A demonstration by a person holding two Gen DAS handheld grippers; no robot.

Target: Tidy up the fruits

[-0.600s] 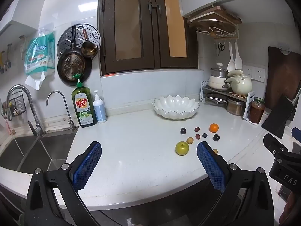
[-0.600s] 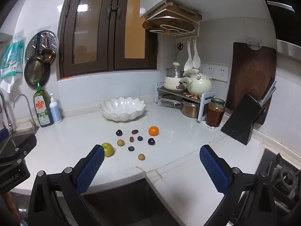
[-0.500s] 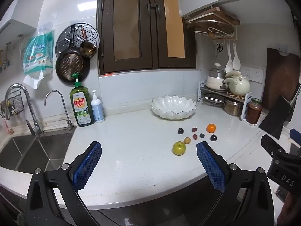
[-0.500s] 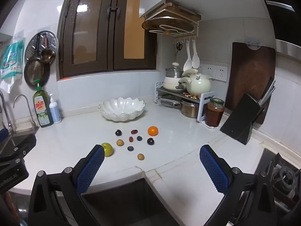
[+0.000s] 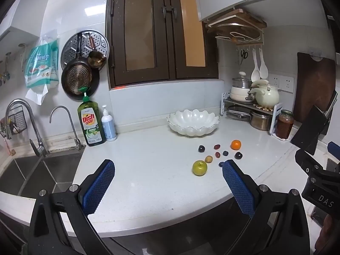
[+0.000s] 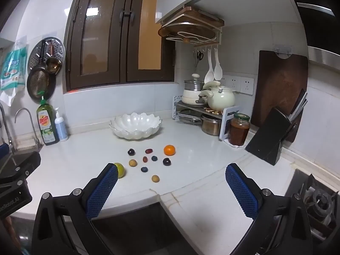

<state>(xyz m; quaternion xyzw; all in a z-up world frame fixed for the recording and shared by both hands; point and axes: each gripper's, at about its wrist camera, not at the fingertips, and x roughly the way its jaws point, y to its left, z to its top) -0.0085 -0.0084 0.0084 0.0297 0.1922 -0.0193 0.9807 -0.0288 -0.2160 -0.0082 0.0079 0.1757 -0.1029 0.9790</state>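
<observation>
Item 1, surface: I see a white stone counter (image 6: 201, 161), corner-shaped, w/ a seam running across near its front edge. Steel sink (image 5: 31, 176) at near left, two taps behind it. Gas hob (image 6: 318, 197) at near right.

Item 2, my left gripper (image 5: 167, 184): jaws spread wide, nothing btwn the blue pads, held above the counter's near edge, tilted a bit downward toward the fruit.

Item 3, my right gripper (image 6: 170, 189): same state, jaws fully apart, empty, over the near edge at the counter's corner, angled slightly down. Its left pad overlaps the apple in view; not touching as far as I can tell.

Item 4, fruit, mid-counter, loose cluster, none in the bowl:
- green apple (image 5: 199, 167), nearest left, stem dimple up.
- tan round fruit (image 6: 155, 178), nearest right.
- blue berry (image 6: 144, 169), just beyond.
- second tan fruit (image 6: 132, 162), near the apple.
- small red oval piece (image 6: 145, 159), long axis roughly near-far.
- second blue berry (image 6: 154, 158); dark plum (image 6: 166, 161) to the right.
- farther row: dark plum (image 6: 131, 152), red oval (image 6: 149, 150) lying left-right, orange (image 6: 169, 150).

Item 5, white scalloped bowl (image 6: 135, 125): upright, empty, beyond the fruit near the back wall.

Item 6, far: dish soap bottle (image 5: 91, 121) and pump bottle (image 5: 108, 123) far left; pot rack (image 6: 204, 110), jar (image 6: 239, 128), knife block (image 6: 269, 136) far right; dark-framed window (image 5: 157, 31) above.
</observation>
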